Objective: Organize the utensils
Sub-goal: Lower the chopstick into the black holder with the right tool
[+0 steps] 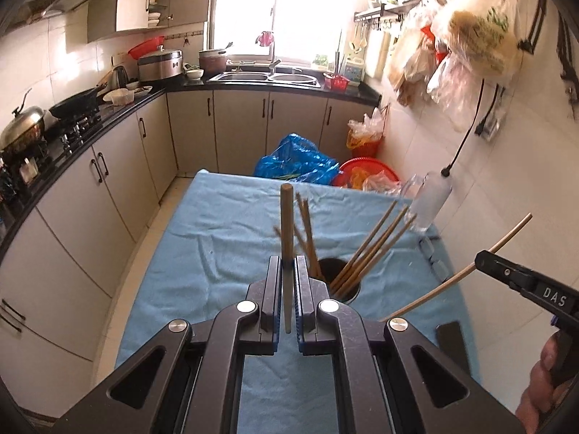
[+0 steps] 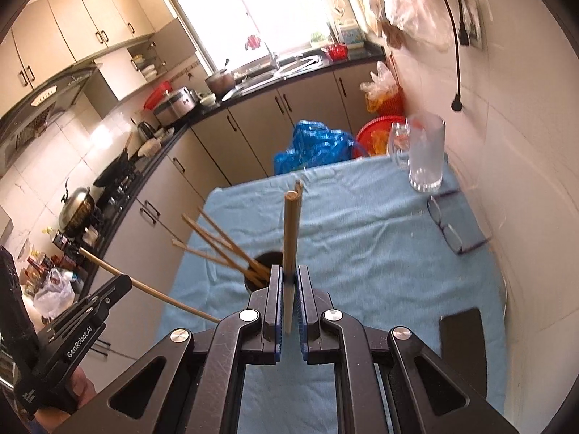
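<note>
One wooden chopstick [image 1: 287, 224] is clamped upright in the left gripper [image 1: 288, 267], jaws narrowed onto it. A second chopstick [image 2: 290, 231] is pinched likewise in the right gripper [image 2: 288, 276]. Roughly six more are seen leaning in one dark holder [image 1: 349, 291] on the blue cloth [image 1: 217, 238]; the exact count is blurred. One glass mug [image 2: 425, 152], one pair of glasses [image 2: 450, 229] and one phone [image 2: 461, 340] are noted along the wall side.
</note>
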Motion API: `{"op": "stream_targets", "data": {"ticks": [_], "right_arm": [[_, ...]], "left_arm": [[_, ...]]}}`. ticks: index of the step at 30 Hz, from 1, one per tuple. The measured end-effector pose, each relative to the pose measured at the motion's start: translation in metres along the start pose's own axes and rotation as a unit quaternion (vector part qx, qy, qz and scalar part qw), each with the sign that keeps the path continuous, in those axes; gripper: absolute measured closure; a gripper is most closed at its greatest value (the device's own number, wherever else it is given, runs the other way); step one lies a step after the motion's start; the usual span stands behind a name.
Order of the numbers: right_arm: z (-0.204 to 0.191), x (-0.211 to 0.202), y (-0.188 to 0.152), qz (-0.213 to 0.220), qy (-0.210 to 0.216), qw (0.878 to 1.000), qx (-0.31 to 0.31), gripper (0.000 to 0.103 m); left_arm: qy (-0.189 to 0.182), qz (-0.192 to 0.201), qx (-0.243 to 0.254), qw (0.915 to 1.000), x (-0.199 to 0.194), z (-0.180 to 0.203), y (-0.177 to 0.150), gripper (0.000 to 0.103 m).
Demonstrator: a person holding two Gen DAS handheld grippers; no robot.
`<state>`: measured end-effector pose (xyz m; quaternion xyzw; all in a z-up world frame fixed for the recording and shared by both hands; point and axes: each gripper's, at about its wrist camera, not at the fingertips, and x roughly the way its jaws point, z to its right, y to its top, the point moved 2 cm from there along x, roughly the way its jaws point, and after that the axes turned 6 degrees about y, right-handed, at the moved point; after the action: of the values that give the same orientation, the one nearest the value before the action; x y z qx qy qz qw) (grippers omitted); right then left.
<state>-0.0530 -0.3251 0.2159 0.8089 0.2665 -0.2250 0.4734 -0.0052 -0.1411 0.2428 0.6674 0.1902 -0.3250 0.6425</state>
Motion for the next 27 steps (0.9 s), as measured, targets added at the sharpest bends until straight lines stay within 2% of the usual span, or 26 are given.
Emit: {"op": "stream_targets", "data": {"ticks": [10,17,27], "right_arm": [[-0.016,0.013,0.043,0.02,-0.005,1.0,-0.005,0.095],[-0.014,0.038,0.047,0.006,-0.016,1.0,-0.006,0.095],[-0.008,0.064,0.042,-0.013,-0.025,1.0,-0.003,0.095]], "left_arm": [[-0.029,0.006,-0.022,0.9993,0.009,0.004,0.04,0.097],[-0.034,-0.005,-0.021,0.9992,0.025,0.01,0.04,0.097],[-0.042,-0.002,-0.025,0.9988,0.037,0.014,0.051,0.097]]}}
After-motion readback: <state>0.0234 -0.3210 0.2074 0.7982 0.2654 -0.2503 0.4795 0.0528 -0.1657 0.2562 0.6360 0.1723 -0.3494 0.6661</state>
